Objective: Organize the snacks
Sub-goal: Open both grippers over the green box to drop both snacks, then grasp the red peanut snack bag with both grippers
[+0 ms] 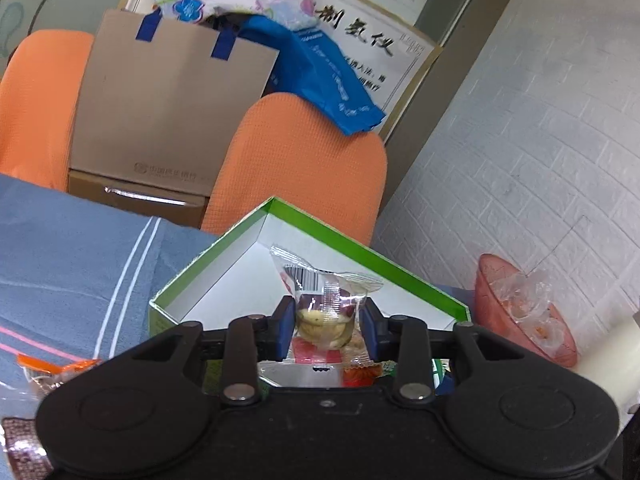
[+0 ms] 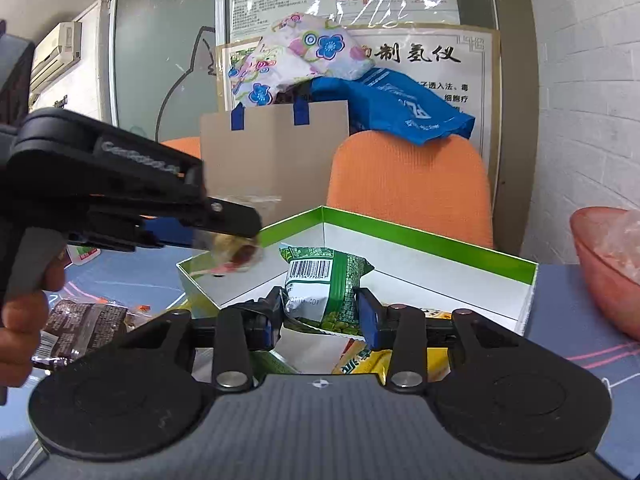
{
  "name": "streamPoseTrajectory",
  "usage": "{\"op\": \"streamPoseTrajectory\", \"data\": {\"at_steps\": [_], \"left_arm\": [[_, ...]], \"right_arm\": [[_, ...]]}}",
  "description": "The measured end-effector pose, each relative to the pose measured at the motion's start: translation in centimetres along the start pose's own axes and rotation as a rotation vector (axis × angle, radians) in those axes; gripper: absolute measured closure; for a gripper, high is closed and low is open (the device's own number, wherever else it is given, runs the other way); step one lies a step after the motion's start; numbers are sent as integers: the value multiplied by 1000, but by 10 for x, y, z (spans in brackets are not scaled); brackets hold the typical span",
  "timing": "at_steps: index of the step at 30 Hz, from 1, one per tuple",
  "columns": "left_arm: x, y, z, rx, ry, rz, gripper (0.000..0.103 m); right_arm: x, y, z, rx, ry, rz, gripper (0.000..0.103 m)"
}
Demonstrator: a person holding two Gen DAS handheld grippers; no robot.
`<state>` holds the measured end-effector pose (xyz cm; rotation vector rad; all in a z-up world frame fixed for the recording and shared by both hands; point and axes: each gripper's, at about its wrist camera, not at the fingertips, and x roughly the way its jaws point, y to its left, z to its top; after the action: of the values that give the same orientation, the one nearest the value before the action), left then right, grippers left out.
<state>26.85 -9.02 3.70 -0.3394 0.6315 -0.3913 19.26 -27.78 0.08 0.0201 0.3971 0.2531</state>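
My left tool pinches a clear snack packet, right tool grips the green packet over the box; slick wrappers could slip, tools could collide.

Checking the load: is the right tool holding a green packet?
Yes, the right tool is shut on the green packet above the box.

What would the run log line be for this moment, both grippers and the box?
left gripper: shut on clear snack packet | right gripper: shut on green snack packet | both over open green-rimmed box | release pending
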Motion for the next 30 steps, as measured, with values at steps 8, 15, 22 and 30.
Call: {"op": "streamPoseTrajectory", "data": {"at_steps": [8,15,22,30], "left_arm": [[-16,11,-14,-21,-46,6,0],[-92,-2,-24,47,-97,-28,0],[-160,5,-80,32,-111,-11,0],[-177,49,-140,-117,36,-27,0]], "right_arm": [[5,10,-14,-94,-6,-61,0],[-70,9,-10,-53,-109,-82,0],[-125,23,-32,10,-129,19,0],[-108,48,-68,-2,59,143,0]]}}
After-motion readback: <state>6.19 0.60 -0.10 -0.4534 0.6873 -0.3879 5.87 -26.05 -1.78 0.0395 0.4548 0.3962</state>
